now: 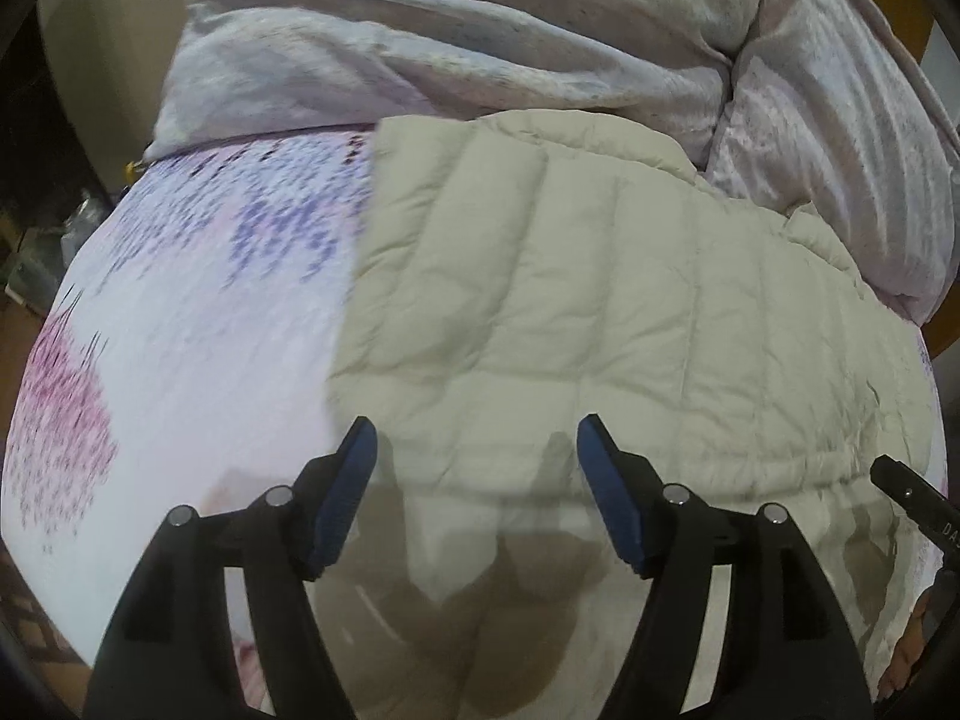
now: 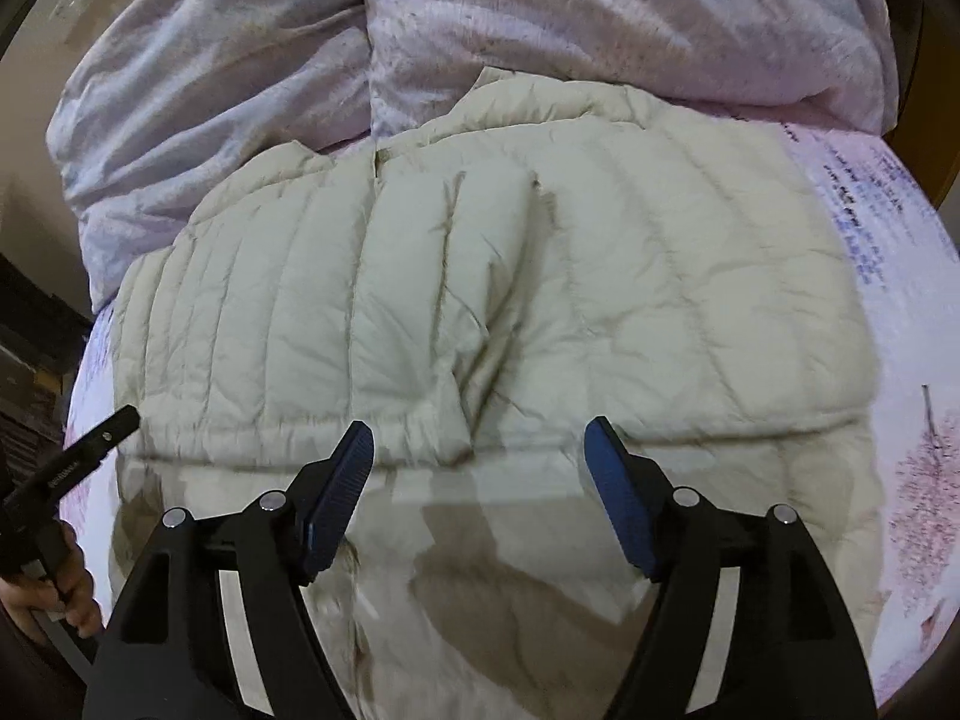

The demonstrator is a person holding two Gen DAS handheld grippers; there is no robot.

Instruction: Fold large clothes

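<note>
Cream puffer jacket [image 1: 600, 300] lies flat on floral bed sheet [image 1: 198, 312], rumpled duvet [image 1: 456, 42] behind. Our left gripper [image 1: 477, 450] and right gripper [image 2: 480, 450] hover above near hem, both spread, empty. We judge fold between steps; next: pinch hem edge, carry over.

The left gripper [image 1: 477, 438] has its two blue-padded fingers [image 1: 345, 495] spread wide apart with nothing between them, both angled forward and slightly inward at the tips. The right gripper [image 2: 480, 438] holds the same pose, its fingers [image 2: 339, 495] equally parted and empty. Each gripper shows at the edge of the other's view, so the two sit side by side. The person's left hand [image 2: 57, 591] wraps around its handle.
</note>
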